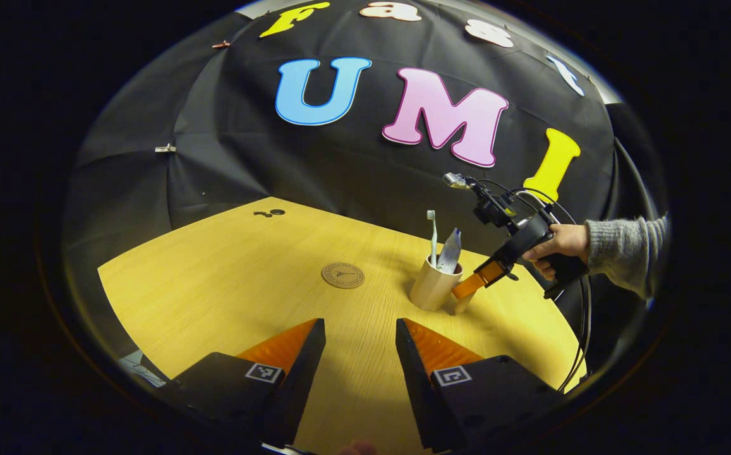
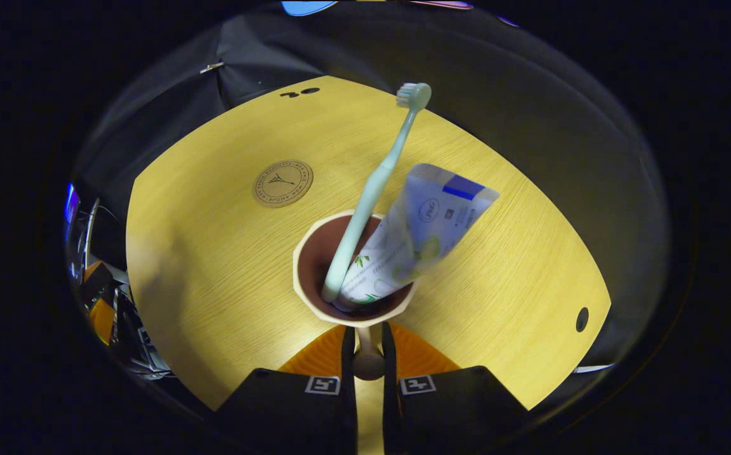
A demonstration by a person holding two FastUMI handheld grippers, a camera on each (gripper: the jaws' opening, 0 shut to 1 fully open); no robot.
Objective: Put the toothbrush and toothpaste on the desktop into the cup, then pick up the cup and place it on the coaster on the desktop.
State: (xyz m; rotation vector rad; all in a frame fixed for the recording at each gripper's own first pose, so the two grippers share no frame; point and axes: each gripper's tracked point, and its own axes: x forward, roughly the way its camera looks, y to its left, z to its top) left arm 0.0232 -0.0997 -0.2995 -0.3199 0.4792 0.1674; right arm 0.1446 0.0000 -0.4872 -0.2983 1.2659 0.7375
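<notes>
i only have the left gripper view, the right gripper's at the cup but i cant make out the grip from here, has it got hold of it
Observer: Yes. In the right gripper view the right gripper has its jaws closed on the handle, one on each side.
Operator: are both things properly down inside
Observer: The toothbrush and toothpaste both reach the bottom of the cup and lean away from the handle.
Operator: anything on the table past the cup that i cant see
Observer: A small dark hole in the desktop near its edge, apart from the cup.
</notes>
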